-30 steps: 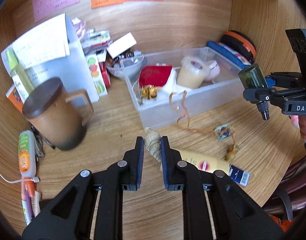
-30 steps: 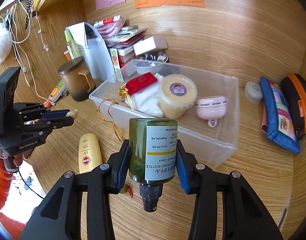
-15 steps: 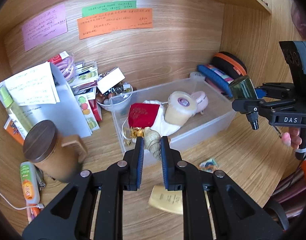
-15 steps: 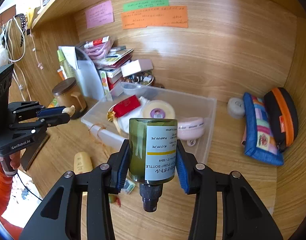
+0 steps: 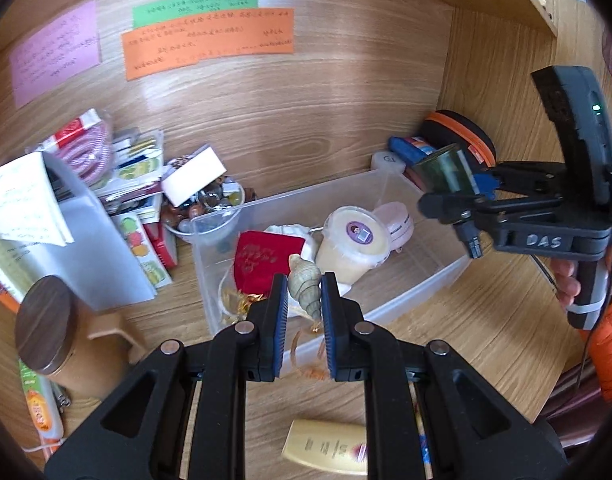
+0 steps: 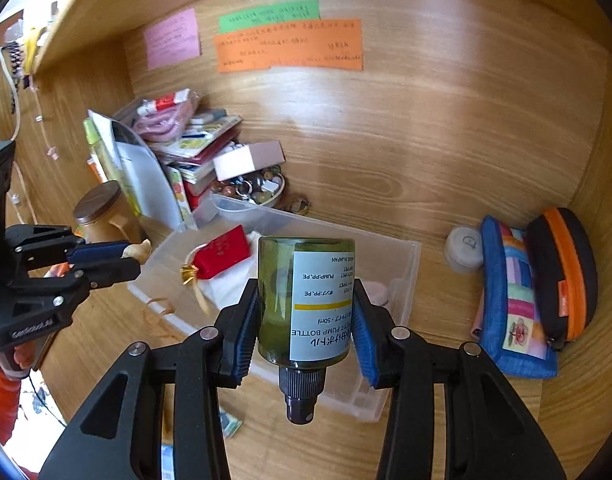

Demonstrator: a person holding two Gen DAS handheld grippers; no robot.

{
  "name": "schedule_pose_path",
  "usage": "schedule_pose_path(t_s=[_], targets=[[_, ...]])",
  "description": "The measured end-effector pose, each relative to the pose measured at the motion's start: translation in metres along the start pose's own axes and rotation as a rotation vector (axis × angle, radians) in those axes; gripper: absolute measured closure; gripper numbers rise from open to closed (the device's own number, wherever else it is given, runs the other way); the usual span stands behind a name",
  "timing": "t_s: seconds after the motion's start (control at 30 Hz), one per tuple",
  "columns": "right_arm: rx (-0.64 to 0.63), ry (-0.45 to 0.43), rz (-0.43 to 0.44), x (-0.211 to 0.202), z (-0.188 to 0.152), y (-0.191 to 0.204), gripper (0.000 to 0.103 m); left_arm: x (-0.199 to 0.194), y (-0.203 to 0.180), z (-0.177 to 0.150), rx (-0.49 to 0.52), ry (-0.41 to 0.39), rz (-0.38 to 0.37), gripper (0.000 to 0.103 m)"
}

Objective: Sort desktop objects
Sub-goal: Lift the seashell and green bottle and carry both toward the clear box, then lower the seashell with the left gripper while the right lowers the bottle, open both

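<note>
My left gripper [image 5: 304,294] is shut on a spiral seashell [image 5: 305,286] and holds it above the near left part of the clear plastic bin [image 5: 422,294]. The right wrist view shows the shell's tip [image 6: 140,249] in that gripper [image 6: 132,254], left of the bin [image 6: 406,260]. My right gripper [image 6: 305,316] is shut on a green pump bottle [image 6: 306,300], cap toward the camera, above the bin's near right side. In the left wrist view the bottle [image 5: 446,172] hangs over the bin's right end. The bin holds a red pouch [image 5: 266,258], a cream tub [image 5: 354,244] and a pink case [image 5: 398,222].
A brown lidded mug [image 5: 52,340], a white file holder [image 5: 82,248], stacked booklets and a bowl of trinkets [image 5: 210,208] stand left of the bin. A yellow tube [image 5: 330,448] lies on the desk in front. A blue pouch [image 6: 514,300] and black-orange case [image 6: 562,272] sit at right.
Both grippers have risen and moved over the bin, each keeping its object. The shell has gone from above the desk by the yellow tube to above the bin's near left part.
</note>
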State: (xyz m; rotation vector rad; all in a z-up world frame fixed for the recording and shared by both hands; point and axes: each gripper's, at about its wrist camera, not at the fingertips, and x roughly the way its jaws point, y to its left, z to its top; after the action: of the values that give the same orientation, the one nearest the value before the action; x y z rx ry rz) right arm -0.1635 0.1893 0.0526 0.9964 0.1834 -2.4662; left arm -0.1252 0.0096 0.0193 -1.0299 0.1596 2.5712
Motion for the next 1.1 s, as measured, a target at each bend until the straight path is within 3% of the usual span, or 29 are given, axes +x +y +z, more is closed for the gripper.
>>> schedule_pose_path(t_s=[0.27, 0.57, 1.1], targets=[[0.046, 0.070, 0.010, 0.044, -0.005, -0.020, 0.064, 0.035, -0.004, 0.003, 0.003, 0.061, -0.031, 0.088], [0.031, 0.105, 0.008, 0.063, -0.010, -0.027, 0.064, 0.062, -0.006, 0.000, -0.003, 0.111, -0.061, 0.088], [-0.028, 0.111, -0.022, 0.062, -0.019, -0.022, 0.064, 0.079, -0.015, -0.003, 0.010, 0.162, -0.081, 0.087]])
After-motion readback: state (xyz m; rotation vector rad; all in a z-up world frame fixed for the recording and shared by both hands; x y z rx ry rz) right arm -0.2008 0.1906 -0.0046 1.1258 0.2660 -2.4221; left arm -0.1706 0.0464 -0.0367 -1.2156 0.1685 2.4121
